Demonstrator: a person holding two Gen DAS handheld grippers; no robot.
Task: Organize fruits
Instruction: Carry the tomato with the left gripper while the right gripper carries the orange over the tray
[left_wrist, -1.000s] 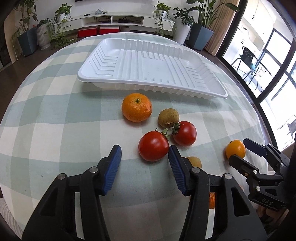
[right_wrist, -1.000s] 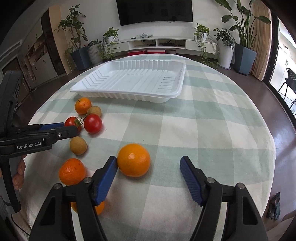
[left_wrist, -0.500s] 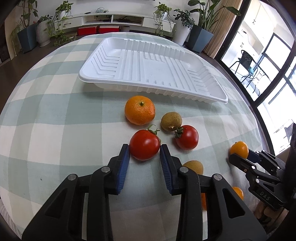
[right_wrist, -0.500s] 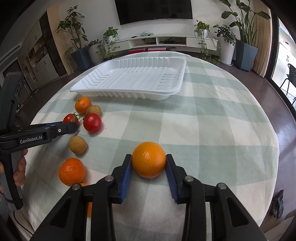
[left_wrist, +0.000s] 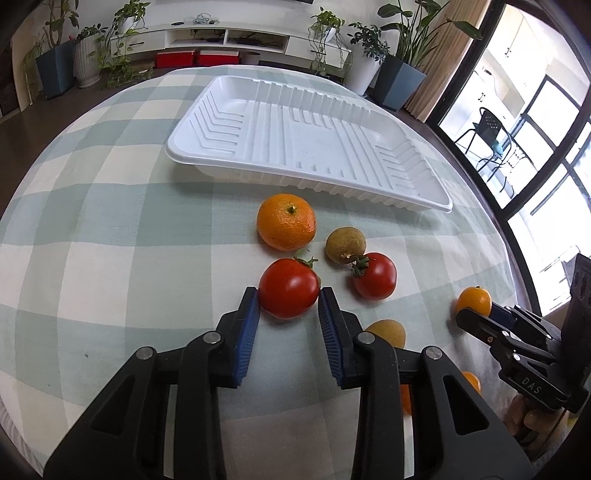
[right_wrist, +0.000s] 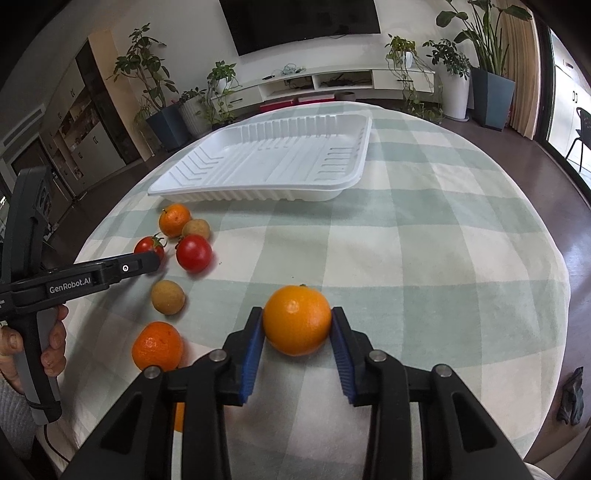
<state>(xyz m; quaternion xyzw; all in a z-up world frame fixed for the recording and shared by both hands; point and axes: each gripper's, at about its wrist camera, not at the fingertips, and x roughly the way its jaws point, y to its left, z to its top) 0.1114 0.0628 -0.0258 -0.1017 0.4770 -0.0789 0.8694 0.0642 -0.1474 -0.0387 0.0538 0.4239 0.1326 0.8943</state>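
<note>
My left gripper is shut on a red tomato on the checked tablecloth. My right gripper is shut on an orange, which also shows at the right in the left wrist view. A white ribbed tray lies empty beyond the fruit; it also shows in the right wrist view. Near the held tomato lie a mandarin, a brown kiwi-like fruit and a second tomato.
Another brown fruit and a mandarin lie left of my right gripper. More orange fruit sits at the near table edge. The round table drops off to the floor at the right. Potted plants stand behind.
Both grippers closed from wide open, the left onto the tomato and the right onto the orange. Both have stayed closed on their fruit over the last half second.
</note>
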